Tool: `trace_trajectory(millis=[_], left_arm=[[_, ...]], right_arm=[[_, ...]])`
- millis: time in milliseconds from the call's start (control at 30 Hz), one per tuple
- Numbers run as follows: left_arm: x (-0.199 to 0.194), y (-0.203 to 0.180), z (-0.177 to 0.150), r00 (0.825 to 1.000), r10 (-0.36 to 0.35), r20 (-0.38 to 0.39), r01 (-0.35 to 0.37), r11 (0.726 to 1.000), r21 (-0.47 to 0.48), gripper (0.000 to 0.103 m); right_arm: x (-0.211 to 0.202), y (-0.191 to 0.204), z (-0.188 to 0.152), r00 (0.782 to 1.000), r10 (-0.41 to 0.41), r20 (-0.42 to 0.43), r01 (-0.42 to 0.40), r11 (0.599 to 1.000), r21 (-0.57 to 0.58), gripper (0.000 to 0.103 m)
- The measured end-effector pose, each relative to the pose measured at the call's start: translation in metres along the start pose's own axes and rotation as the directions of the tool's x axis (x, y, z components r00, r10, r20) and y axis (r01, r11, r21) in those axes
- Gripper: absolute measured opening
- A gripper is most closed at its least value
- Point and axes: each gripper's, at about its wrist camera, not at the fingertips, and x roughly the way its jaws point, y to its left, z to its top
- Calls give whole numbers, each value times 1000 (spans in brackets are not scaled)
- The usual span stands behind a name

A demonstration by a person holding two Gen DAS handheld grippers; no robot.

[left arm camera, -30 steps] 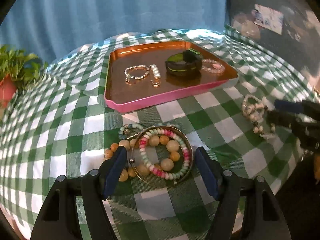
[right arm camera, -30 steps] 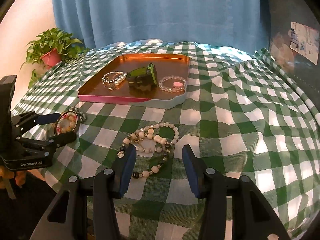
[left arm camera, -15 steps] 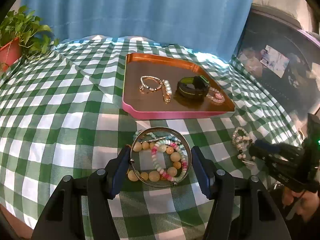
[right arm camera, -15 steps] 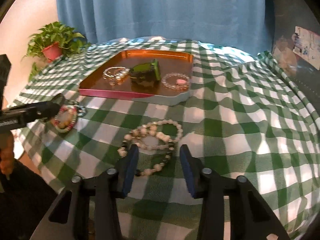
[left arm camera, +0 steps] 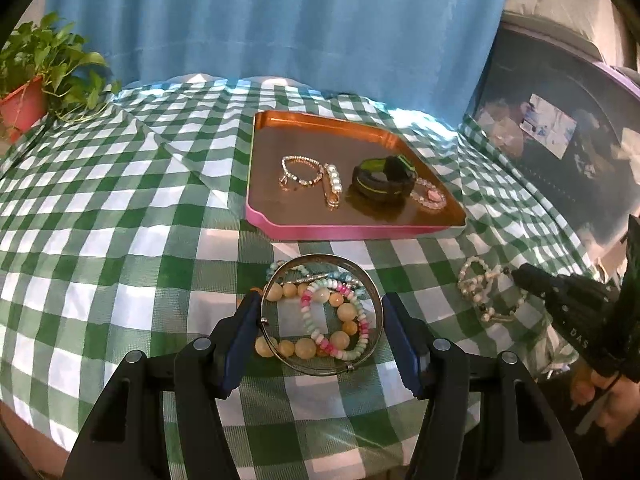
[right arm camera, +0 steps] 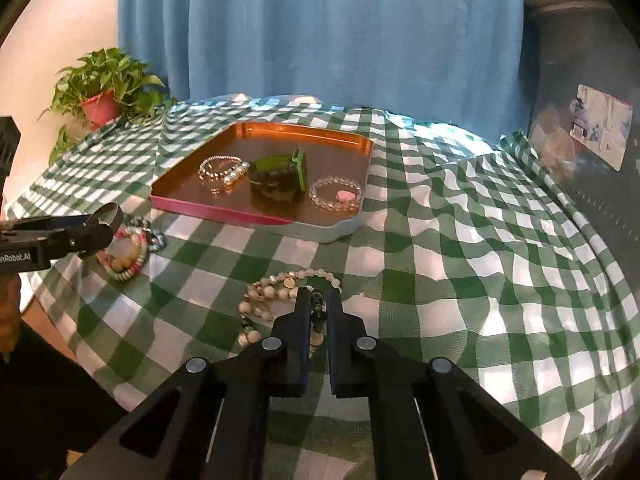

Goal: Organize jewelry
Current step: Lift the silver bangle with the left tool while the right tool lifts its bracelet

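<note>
My left gripper is shut on a silver bangle, its pads against the bangle's two sides, above a pile of amber and pink-green bead bracelets. My right gripper is shut on a white and dark bead bracelet lying on the checked cloth; it also shows in the left wrist view. The copper tray with a pink rim holds a silver chain bracelet, a pearl clasp piece, a black and green watch and a clear bead bracelet.
A potted plant stands at the table's far left. A blue curtain hangs behind. The green checked tablecloth is wrinkled. A dark cabinet with a sticker stands to the right.
My right gripper closed onto the white and dark bead bracelet. My left gripper narrowed onto the bangle's sides and the bangle now sits higher over the bead pile.
</note>
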Motion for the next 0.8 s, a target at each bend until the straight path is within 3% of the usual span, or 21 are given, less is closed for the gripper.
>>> trace_trajectory(millis=[333,467,800], left_arm=[[-27,-25,22,999,39,31,-38,999,-11,61],[-40,-37,31,998,36,47,-36,999,6,61],[-67,-53,29,997,3,72,-3,1000,5,61]], right_arm=[[-30,13,30,998,28,63,-28,1000,1,6],[-37,17,41,996,76,48,-77,997,22,6],[-76,30,55,991,78,111,-79,997,8,6]])
